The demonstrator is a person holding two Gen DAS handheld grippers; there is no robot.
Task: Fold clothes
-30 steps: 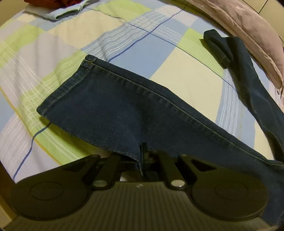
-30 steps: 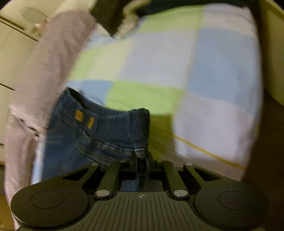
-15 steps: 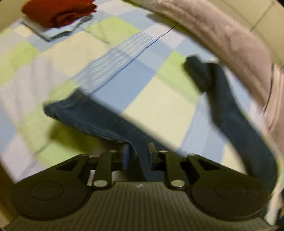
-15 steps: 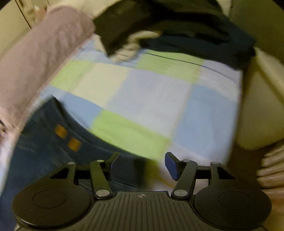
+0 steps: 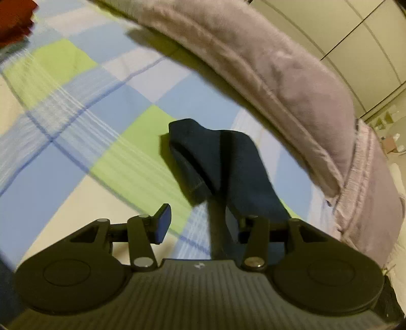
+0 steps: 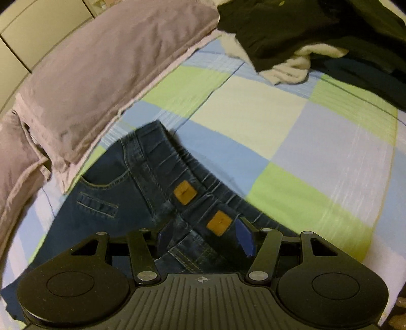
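A bed (image 6: pixel 291 132) covered by a checked sheet of blue, green, cream and white squares is seen in both wrist views. A long mauve quilt (image 5: pixel 266 76) is rolled along one edge of the bed. At the far end of the bed, in the right wrist view, a heap of dark and white clothes (image 6: pixel 304 33) is piled; a red garment (image 5: pixel 12 20) is cut off at the corner of the left wrist view.

The dark blue jeans (image 6: pixel 132 193) are laid lengthwise along the quilt edge, their long axis running parallel to it. The waistband end, with two tan patches and a back pocket, is shown in the right wrist view; the leg end, doubled back on itself, is shown in the left wrist view (image 5: pixel 228 167). The middle of the jeans is hidden beneath both tools, and the left view is blurred.

The left hand-held gripper (image 5: pixel 200 226) is seen with its jaws opening; a strip of denim lies between them, nearer the right finger, unpressed. The right hand-held gripper (image 6: pixel 203 240) is held wide apart above the waistband, with nothing pinched.
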